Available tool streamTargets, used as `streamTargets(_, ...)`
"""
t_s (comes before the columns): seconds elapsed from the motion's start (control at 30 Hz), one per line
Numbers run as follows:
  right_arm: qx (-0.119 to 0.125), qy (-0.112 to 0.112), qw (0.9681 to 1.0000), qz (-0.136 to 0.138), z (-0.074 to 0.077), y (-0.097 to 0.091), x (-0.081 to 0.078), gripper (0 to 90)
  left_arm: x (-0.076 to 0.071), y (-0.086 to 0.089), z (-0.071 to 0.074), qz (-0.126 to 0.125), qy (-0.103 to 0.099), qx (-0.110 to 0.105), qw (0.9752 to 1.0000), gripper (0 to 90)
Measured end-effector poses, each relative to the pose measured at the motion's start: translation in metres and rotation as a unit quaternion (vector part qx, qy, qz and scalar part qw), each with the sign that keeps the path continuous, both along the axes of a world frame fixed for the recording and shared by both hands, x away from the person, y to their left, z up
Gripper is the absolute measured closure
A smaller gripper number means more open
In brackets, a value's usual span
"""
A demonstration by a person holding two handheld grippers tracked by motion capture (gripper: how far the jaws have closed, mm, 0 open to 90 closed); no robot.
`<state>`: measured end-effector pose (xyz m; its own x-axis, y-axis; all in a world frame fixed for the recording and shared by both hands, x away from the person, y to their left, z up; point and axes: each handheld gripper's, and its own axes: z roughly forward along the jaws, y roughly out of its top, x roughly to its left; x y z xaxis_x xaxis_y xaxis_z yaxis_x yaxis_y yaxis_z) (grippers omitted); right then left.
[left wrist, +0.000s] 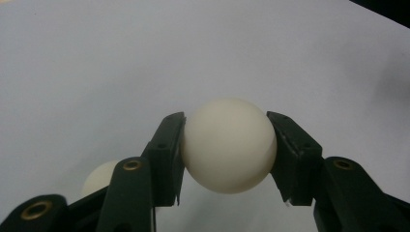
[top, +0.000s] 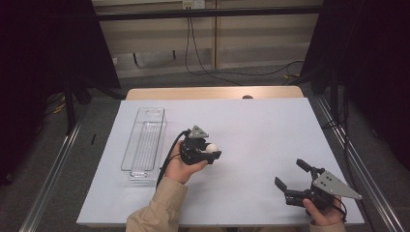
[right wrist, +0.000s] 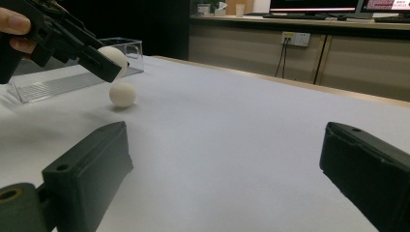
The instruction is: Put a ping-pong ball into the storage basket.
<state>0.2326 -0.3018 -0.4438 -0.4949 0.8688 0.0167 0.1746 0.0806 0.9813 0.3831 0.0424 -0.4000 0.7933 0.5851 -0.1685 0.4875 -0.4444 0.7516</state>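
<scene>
A smooth, matte, cream-white ball (left wrist: pixel 227 145), approx. table-tennis type, is clamped at its widest part betw. the two black jaws of the left gripper (top: pixel 211 151) and is held clear of the white tabletop (top: pixel 251 135), left of centre. A second ball (right wrist: pixel 122 94), same colour & finish, is seen resting on the tabletop just below and beside the held one, w/ a soft shadow under it; it is touched by nothing.
</scene>
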Motion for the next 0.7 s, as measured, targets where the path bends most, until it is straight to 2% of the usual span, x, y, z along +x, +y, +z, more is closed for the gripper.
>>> streamTargets(0.7, -0.002, 0.000, 1.0000, 0.002, 0.000, 0.001, 0.000, 3.3, 0.003, 0.013, 0.006, 0.016, 0.001, -0.003, 0.9999, 51.0)
